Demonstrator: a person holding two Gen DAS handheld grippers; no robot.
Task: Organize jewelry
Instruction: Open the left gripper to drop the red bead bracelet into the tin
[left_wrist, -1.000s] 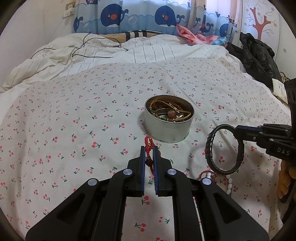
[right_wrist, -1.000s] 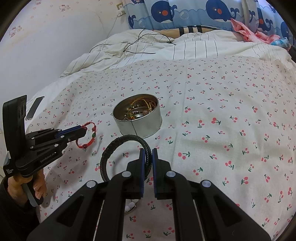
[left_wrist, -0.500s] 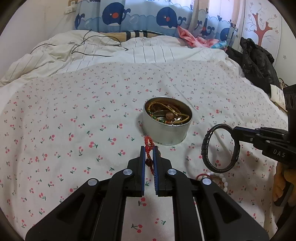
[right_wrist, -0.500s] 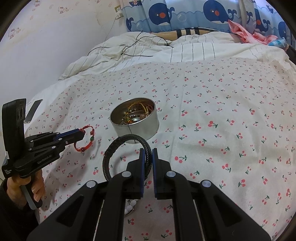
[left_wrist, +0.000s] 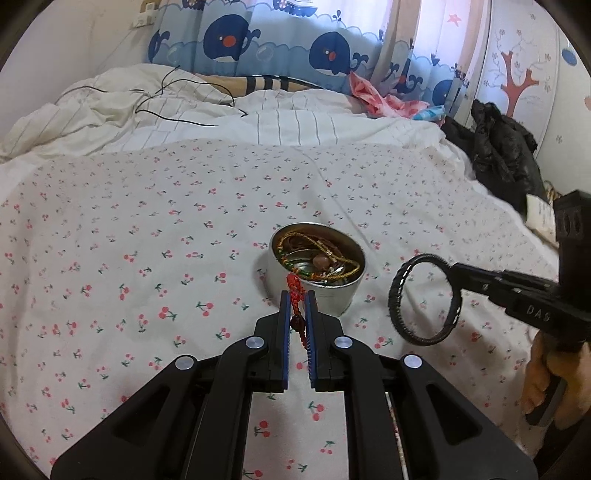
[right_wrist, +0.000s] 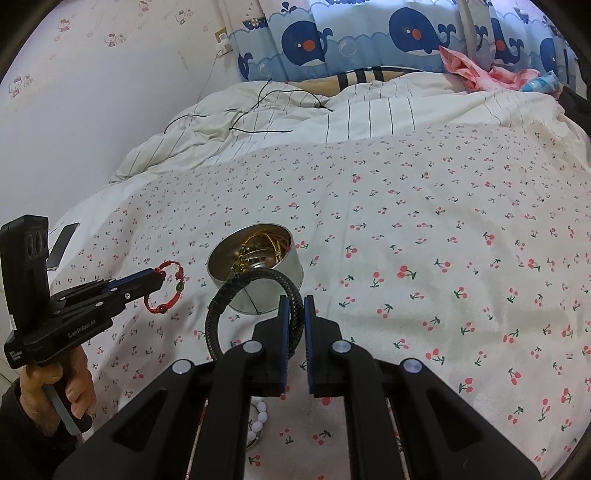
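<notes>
Left gripper (left_wrist: 297, 295) pinches the red bracelet (left_wrist: 295, 291); right gripper (right_wrist: 293, 301) clamps the black bracelet (right_wrist: 221, 314). The tin (left_wrist: 317, 273) sits just ahead of both, likely the drop spot.

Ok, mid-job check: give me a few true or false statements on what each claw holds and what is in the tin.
1. The left claw is shut on the red cord bracelet. True.
2. The right claw is open and holds nothing. False: it is shut on the black braided bracelet.
3. The metal tin already has jewelry in it. True.
4. The tin has its lid on. False: it stands open on the cherry-print sheet.
5. Both bracelets are held up off the sheet. True.
</notes>
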